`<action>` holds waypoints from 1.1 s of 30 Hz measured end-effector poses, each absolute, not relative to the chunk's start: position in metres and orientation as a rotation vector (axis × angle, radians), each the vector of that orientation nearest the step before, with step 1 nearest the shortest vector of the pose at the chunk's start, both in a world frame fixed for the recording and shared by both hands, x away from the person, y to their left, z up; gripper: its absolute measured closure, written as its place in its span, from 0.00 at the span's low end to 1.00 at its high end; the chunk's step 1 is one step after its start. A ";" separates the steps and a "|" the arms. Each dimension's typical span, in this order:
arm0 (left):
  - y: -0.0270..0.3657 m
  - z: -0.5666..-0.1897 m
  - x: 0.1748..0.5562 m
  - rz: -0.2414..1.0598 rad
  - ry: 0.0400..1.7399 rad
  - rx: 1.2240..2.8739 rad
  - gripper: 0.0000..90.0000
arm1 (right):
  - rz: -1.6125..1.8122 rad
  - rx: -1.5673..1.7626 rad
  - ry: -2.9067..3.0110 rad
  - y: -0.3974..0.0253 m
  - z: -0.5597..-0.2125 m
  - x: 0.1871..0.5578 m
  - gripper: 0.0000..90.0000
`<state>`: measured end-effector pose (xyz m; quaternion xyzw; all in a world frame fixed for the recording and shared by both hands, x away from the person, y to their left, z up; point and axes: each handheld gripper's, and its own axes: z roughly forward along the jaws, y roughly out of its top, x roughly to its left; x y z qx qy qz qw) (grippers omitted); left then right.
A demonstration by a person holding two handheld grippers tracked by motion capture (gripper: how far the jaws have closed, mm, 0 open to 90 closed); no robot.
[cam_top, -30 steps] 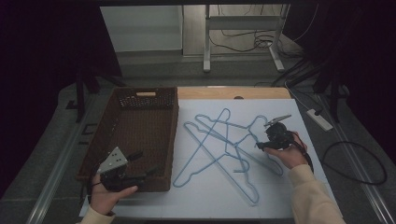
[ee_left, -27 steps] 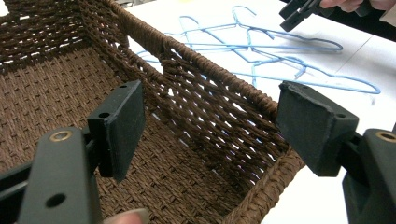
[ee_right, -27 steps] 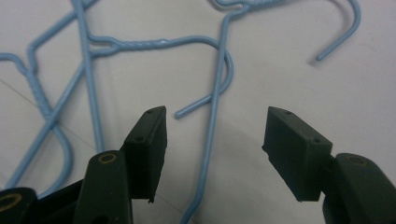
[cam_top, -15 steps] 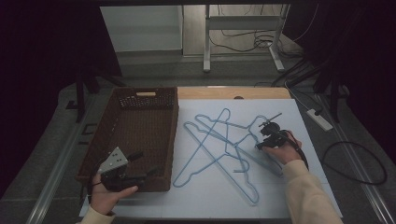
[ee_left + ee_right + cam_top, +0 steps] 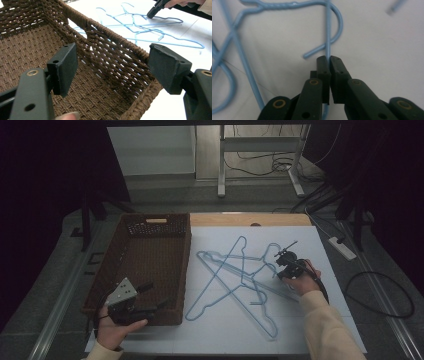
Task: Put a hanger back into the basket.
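Note:
Several blue wire hangers lie tangled on a white sheet. My right gripper rests at their right side, shut on one hanger's thin blue wire, which runs straight between the jaws just below a curved hook. My left gripper is open at the near right corner of a brown wicker basket. Its jaws straddle the basket's woven wall, one pad inside and the other outside. The basket's inside looks bare. The left gripper view shows the hangers and the right gripper farther off.
The sheet covers a wooden table. Beyond its far edge stands a metal frame. A power strip and looped cables lie on the floor to the right. Bare sheet lies in front of the hangers.
The right hand and its gripper have shifted slightly left onto the hangers. The left gripper has stayed at the basket corner.

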<state>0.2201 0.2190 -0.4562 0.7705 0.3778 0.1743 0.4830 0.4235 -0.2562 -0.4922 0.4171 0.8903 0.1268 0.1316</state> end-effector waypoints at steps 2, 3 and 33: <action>0.219 -0.456 0.220 0.425 0.920 1.877 0.28 | 0.364 1.186 2.592 -0.256 -0.492 0.422 0.97; 0.219 -0.456 0.220 0.424 0.921 1.877 0.28 | 0.355 1.171 2.585 -0.256 -0.491 0.421 0.97; 0.217 -0.455 0.219 0.433 0.914 1.877 0.28 | 0.937 0.925 2.451 -0.282 -0.432 0.371 0.98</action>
